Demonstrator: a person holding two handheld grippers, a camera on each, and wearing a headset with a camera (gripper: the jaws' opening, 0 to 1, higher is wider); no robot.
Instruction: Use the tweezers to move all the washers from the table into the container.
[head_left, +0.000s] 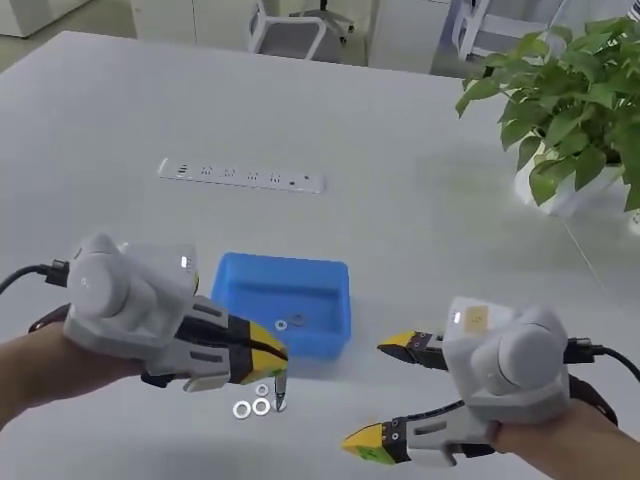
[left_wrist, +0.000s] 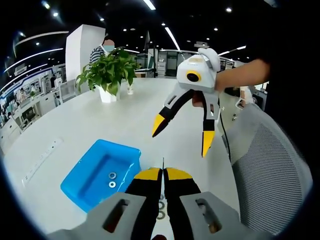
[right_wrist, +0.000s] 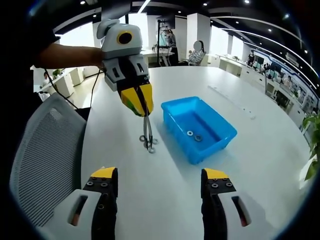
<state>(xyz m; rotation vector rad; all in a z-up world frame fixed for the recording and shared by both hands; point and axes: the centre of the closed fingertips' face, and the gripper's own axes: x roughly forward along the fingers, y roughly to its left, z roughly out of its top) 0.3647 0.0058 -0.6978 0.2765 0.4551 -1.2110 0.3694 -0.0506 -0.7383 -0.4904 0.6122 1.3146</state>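
My left gripper (head_left: 272, 352) is shut on thin metal tweezers (head_left: 279, 390), which point down at the table. Their tip stands right beside three small washers (head_left: 260, 406) lying in front of the blue container (head_left: 240, 290). The right gripper view shows the same tweezers (right_wrist: 148, 131) over the washers (right_wrist: 151, 149), with the left gripper (right_wrist: 138, 106) above them. Two washers (head_left: 299, 321) lie inside the container (right_wrist: 220, 141). My right gripper (head_left: 378, 392) is open and holds nothing, to the right of the container. It hangs above the table in the left gripper view (left_wrist: 182, 134).
A white power strip (head_left: 240, 176) lies beyond the container. A potted plant (head_left: 575, 100) stands at the far right. A grey mesh chair (right_wrist: 45, 150) sits at the table's near edge.
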